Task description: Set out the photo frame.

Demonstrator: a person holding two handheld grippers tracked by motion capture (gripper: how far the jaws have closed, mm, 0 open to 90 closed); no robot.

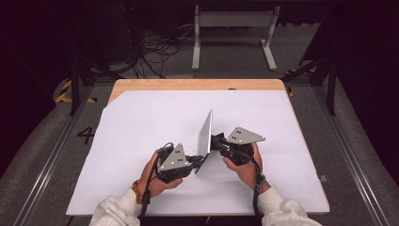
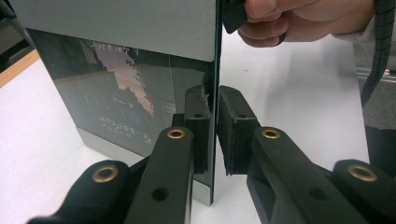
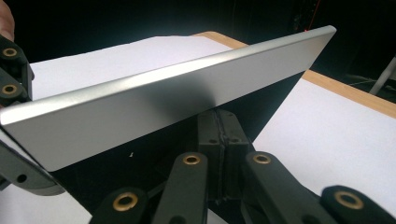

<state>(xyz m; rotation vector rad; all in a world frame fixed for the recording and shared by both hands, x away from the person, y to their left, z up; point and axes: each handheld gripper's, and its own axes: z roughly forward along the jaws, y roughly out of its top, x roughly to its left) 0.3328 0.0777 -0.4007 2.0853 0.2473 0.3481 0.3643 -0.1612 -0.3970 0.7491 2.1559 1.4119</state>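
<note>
A thin tablet [image 1: 205,134] with a silver back and a glossy dark screen stands on edge on the white sheet, a little right of the table's middle. My left gripper [image 1: 200,162] is shut on its near end. In the left gripper view the two pads clamp the tablet's narrow edge [image 2: 215,93], one on the screen side, one on the back, with the left gripper [image 2: 217,126] centred on it. My right gripper [image 1: 215,140] is shut, its tips against the silver back. In the right gripper view the right gripper [image 3: 219,126] has its pads pressed together just under the silver back [image 3: 187,98].
A white sheet [image 1: 141,122] covers most of the wooden table [image 1: 197,84]. The person's right hand [image 2: 299,18] is beyond the tablet in the left gripper view. Beyond the table lie a dark floor, a cable tangle [image 1: 155,49] and a white frame [image 1: 233,21].
</note>
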